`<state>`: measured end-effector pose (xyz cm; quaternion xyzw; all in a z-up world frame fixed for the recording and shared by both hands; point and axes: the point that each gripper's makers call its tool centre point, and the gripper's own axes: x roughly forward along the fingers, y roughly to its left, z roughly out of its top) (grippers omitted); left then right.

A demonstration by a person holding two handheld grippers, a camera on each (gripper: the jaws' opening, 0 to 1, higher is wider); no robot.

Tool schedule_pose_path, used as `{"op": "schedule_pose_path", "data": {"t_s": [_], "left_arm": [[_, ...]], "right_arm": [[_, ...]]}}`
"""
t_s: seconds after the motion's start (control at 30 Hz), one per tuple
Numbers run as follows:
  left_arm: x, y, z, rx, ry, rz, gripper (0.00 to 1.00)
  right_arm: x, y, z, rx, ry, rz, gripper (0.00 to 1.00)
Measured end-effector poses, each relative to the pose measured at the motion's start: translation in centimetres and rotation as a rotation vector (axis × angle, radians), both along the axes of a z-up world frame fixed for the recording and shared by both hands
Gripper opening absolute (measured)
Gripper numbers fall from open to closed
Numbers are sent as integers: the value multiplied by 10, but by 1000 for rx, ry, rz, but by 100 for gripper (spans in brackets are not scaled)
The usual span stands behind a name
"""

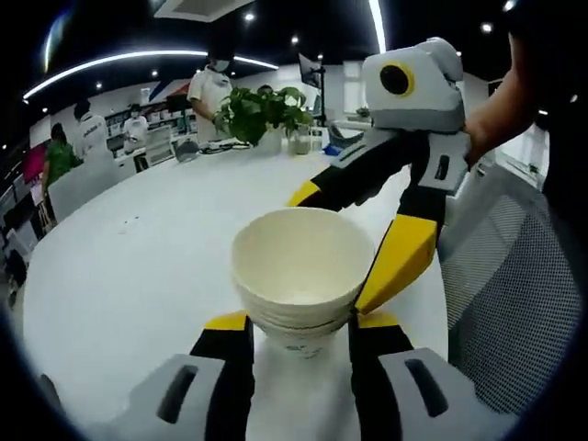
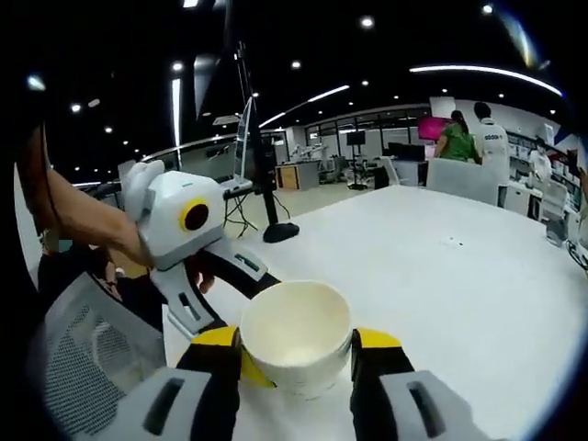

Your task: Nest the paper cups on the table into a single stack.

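Low in the middle of the left gripper view, the stack of paper cups (image 1: 301, 276) stands on the white bench (image 1: 138, 266), mouth up, its long axis running straight up from the bench top. At least two rims show, one tucked just under the other, so the nesting looks well along. The left gripper (image 1: 299, 335) has a yellow-tipped jaw at each side of the lower cup, close against its wall; I take it as clenched on the stack, steadying it. The right gripper (image 1: 354, 248) reaches in from the upper right of that frame, one jaw lying along the right side of the top cup and the other behind it.

From the right gripper view, the same stack (image 2: 296, 335) sits low and centre between the right gripper (image 2: 296, 354) jaws, which hug both sides of the cup wall, so it looks to be grasping the top cup. The left gripper (image 2: 207, 299) comes in from the left of that frame, held by a person's hand (image 2: 110, 241).

My reading is that the top cup is being seated into the one below. The next move calls for a straight push down along the cups' shared axis, then letting go without tipping the stack. A potted plant (image 1: 262, 112) stands far back on the bench.
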<state>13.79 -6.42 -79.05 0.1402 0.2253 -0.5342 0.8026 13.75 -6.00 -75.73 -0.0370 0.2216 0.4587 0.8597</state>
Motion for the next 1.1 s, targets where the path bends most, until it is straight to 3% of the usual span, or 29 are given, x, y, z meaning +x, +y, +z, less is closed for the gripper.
{"op": "schedule_pose_path", "data": {"t_s": [0.47,0.77,1.1], "left_arm": [[43,-4,8,10,-36,-20,39],[66,-4,8,7,-17,8,39],[66,-5,4,21,3,25,39]], "right_arm": [[41,-3,9,25,-20,-32,47],[66,-4,6,24,-28,-45,47],[72,-4,-2,10,-18,-47,47]]}}
